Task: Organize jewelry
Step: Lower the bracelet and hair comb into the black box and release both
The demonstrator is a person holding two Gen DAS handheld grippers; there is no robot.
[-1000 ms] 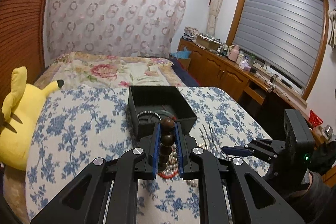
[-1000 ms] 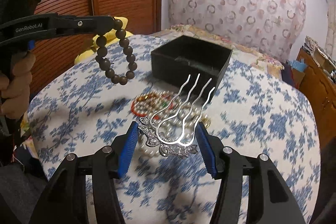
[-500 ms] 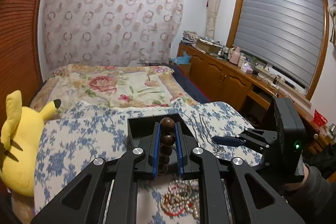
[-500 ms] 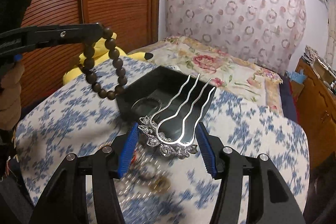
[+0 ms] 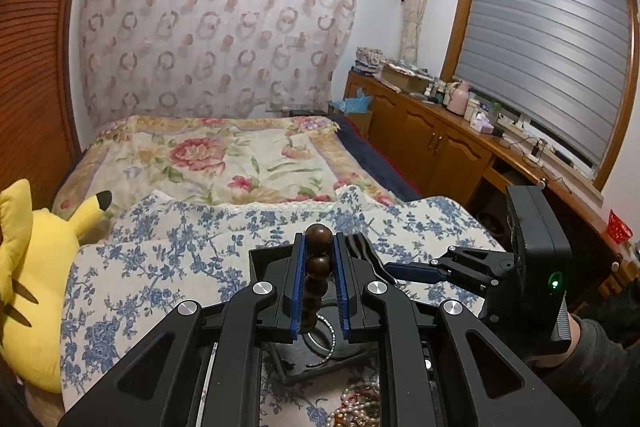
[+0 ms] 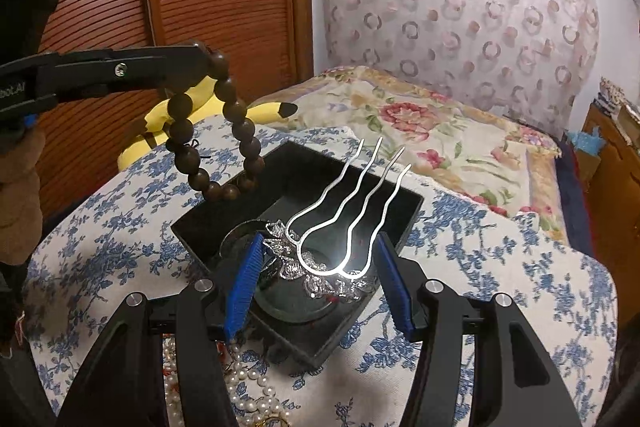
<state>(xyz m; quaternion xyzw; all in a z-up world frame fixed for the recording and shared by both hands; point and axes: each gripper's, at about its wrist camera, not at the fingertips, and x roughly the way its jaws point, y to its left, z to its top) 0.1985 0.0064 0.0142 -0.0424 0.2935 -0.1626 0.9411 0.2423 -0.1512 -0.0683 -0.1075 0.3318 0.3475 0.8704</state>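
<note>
Left wrist view: you are pinching the wooden bead bracelet [image 5: 319, 259] tightly in your left gripper [image 5: 319, 247], its blue pads pressing on the beads, and it is dangling over the near-left corner of the black box [image 6: 404, 227]. Your right gripper [image 6: 320, 267] is clamping the silver hair comb [image 6: 340, 223] by its ornate base, prongs pointing away from you, above the open box. That box is sitting on the blue floral cloth [image 6: 500, 259], with a pile of pearl strands [image 6: 244, 387] lying just in front of it. A yellow plush toy [image 5: 36, 267] is resting at the cloth's left edge.
</note>
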